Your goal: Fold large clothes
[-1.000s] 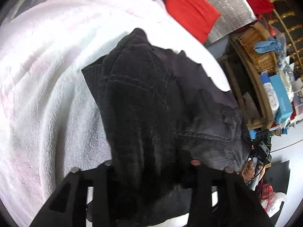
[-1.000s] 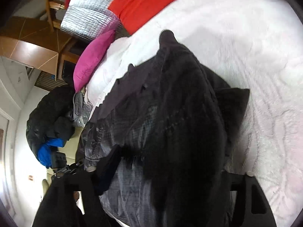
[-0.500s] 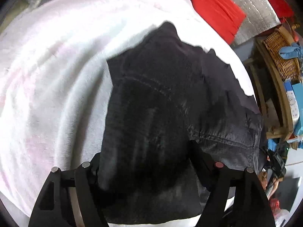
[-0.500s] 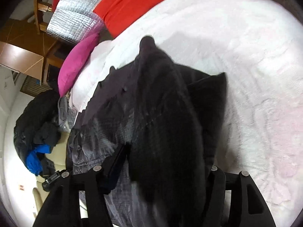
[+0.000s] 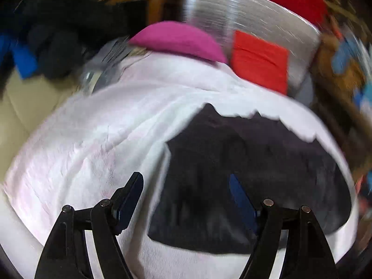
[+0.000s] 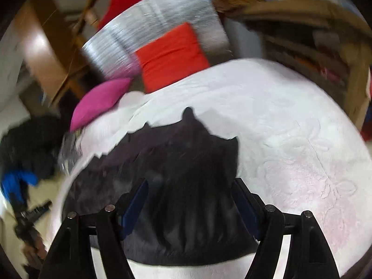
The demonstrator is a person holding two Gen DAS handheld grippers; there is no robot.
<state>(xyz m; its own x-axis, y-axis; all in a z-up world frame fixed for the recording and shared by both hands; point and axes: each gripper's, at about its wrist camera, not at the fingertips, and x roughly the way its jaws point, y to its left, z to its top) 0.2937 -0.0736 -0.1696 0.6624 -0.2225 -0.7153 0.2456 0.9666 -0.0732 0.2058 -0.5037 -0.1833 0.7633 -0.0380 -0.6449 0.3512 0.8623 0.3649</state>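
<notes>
The dark garment (image 5: 255,176) is lying, seemingly folded, on the white bedspread (image 5: 93,144); left gripper (image 5: 186,188) and right gripper (image 6: 190,193) are hovering spread apart, gripping nothing.

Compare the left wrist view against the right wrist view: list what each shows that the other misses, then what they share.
Only the left wrist view shows the left gripper, open and holding nothing, part over the white bedspread. Only the right wrist view shows the right gripper, open, straddling a raised ridge of the dark garment. Both share the garment lying on the bedspread, the pink pillow, the red cushion, the silver panel and a dark clothes pile.
</notes>
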